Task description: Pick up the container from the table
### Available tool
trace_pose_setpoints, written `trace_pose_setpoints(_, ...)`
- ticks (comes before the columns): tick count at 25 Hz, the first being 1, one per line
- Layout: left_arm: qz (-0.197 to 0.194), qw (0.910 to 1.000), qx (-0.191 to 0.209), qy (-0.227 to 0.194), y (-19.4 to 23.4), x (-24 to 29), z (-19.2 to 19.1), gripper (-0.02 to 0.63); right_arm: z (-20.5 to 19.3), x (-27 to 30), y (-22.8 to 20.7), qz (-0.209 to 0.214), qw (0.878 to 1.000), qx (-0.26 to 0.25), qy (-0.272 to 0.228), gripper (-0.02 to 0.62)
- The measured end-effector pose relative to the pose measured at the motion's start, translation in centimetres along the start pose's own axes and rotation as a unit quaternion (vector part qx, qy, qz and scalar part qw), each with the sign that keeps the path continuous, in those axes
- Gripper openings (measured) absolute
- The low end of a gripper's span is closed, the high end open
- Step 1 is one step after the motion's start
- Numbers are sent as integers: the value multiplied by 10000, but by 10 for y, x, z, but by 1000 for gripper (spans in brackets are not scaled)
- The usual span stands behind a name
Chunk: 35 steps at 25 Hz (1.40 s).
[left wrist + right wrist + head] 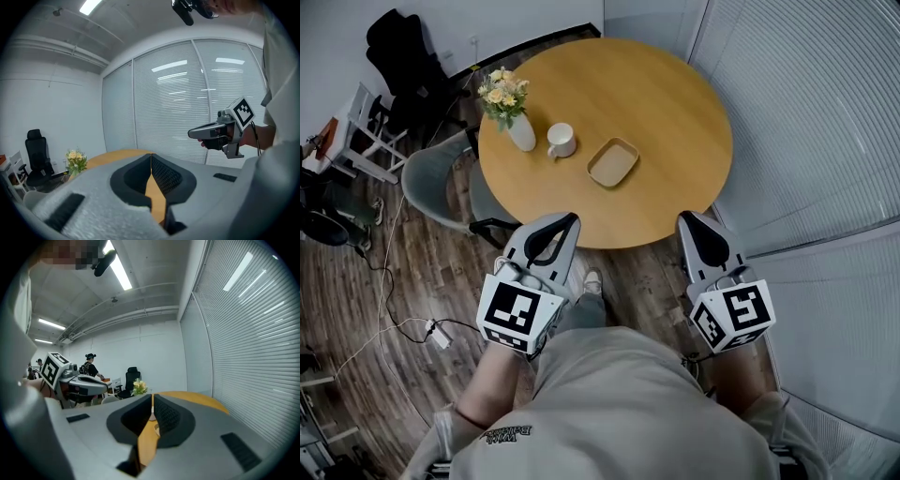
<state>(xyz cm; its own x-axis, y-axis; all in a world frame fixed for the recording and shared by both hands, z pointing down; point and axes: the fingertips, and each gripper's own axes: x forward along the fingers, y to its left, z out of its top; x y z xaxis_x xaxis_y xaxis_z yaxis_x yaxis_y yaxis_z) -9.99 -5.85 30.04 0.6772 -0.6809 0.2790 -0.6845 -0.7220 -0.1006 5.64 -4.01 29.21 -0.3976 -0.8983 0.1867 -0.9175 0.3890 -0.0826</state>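
Left gripper (565, 220) jaws pressed together on nothing, right gripper (691, 219) likewise closed and empty, both by the near edge of the round table (675, 112), tan container (613, 162) lying mid-table, well apart from both, white cup (562, 140) just beside it.

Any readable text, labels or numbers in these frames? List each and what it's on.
Shirt print, low on the person's light shirt: two lines of lettering, too small and blurred to read.
Marker cubes: black-and-white coded squares only, no letters.
Nothing else legible.
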Motion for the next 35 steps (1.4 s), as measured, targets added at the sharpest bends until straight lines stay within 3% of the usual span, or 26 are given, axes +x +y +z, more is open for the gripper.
trace_pose_setpoints(18, -586, 9982, 81, -91, 113, 76, 11, 21, 32, 123, -19, -479, 9988, -51, 88, 35)
trace_pose_setpoints(29, -908, 9958, 18, -137, 129, 107, 13, 21, 32, 151, -38, -662, 9977, 49, 160, 35)
trace_pose_setpoints(35, -840, 9963, -20, -187, 118, 112, 24, 21, 35, 144, -48, -602, 9980, 38, 179, 35)
